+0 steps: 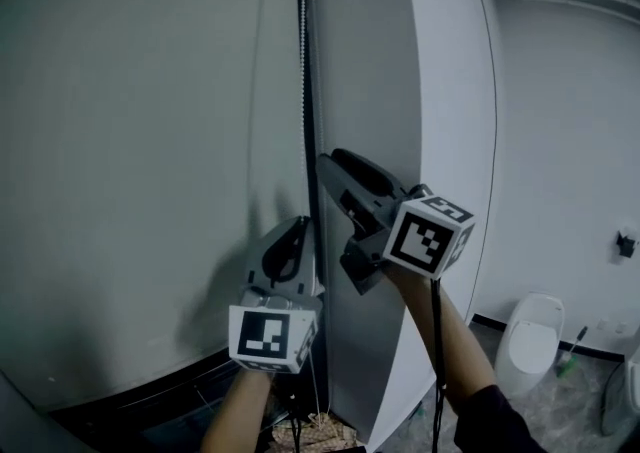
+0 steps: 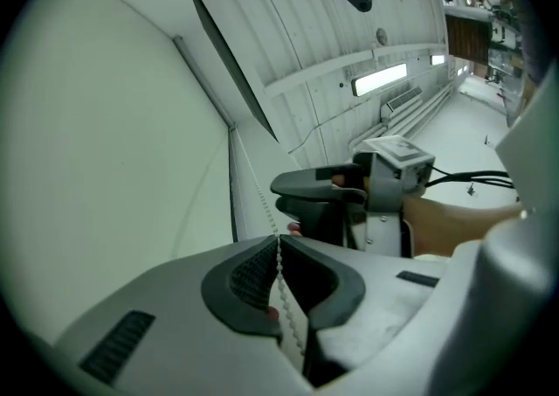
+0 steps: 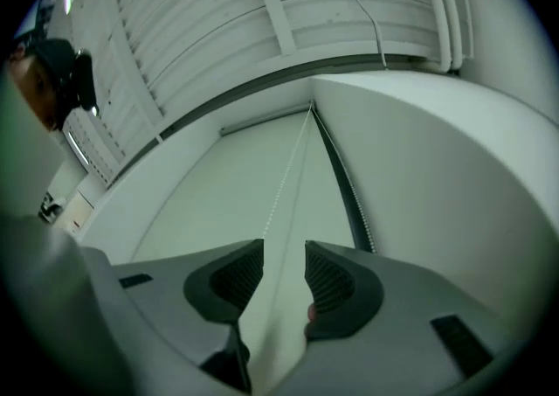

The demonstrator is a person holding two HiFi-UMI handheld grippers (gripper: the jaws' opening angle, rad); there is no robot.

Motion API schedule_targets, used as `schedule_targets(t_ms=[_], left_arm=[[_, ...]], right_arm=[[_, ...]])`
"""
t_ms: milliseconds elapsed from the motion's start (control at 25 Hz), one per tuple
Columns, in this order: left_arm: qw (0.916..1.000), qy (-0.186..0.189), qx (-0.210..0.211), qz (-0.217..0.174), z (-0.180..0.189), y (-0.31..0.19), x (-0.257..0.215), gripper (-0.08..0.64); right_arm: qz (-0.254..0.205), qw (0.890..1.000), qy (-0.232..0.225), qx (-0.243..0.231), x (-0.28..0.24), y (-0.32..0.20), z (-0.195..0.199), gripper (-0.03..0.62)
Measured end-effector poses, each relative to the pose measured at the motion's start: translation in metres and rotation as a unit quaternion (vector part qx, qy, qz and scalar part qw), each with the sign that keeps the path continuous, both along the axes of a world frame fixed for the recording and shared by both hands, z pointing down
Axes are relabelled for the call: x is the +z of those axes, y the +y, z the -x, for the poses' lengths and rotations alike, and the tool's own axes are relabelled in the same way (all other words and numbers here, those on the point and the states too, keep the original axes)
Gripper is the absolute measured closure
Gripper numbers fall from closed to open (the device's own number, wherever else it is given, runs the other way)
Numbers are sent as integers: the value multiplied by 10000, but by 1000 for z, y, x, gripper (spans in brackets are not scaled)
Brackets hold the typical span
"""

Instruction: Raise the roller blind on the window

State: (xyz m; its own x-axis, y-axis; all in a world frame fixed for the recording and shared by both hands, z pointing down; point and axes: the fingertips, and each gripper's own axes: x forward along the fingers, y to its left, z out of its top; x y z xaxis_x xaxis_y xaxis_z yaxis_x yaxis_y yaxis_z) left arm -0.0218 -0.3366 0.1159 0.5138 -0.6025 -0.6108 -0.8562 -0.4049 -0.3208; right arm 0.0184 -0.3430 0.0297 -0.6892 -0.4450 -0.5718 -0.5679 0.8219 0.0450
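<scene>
The roller blind [image 1: 130, 161] hangs down over the window and fills the space to the left of both your tools, with its fabric reaching below your left tool [image 1: 298, 231]. That tool points up along the blind's right edge. In the left gripper view it [image 2: 279, 241] is pressed together, pinching the bead chain [image 2: 258, 186] between its ribbed pads. From the pinch, the chain [image 1: 306, 71] runs straight up beside the dark window frame.

Just above and to the right of your left tool is your right tool [image 1: 335, 159], also aimed upward, close to it but not touching. In the right gripper view it [image 3: 284, 250] is spread, with only blind fabric [image 3: 236, 184] showing in the gap. One chain strand [image 3: 278, 198] comes down toward the tip of its left-hand pad, though you cannot tell whether they touch.

Right of that tool stands a white wall pier [image 1: 450, 91]. Well below and to its right, a white toilet-shaped fixture [image 1: 530, 341] sits on the floor.
</scene>
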Motion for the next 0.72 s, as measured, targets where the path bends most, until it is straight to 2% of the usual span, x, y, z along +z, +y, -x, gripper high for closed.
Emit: schedule_targets(t_ms=[80,160,280,440,520,720], left_arm=[[9999,-52,50,112,0,3,15,543],[9995,-30,146,262,2,3,33,543],[9990,-1,250,377,4,4,58,543],[9987,-221,219,406,-2,-1,76,543],[9981,-171,257,536,0,-4,81,543],[9959,-194,473,750,11,-18,76,541]], right_arm=[[74,9989,-87,-465,-3,2,13,453],[91,9979,-122,-633,-6,3,23,453],[46,9988,-115,-468,-10,0,28,455],[142,9992,41,-365,-8,-3,33,561],[158,9995,103,-244,-4,-7,32,574],[-98,9972,352,645,4,-24,7,577]])
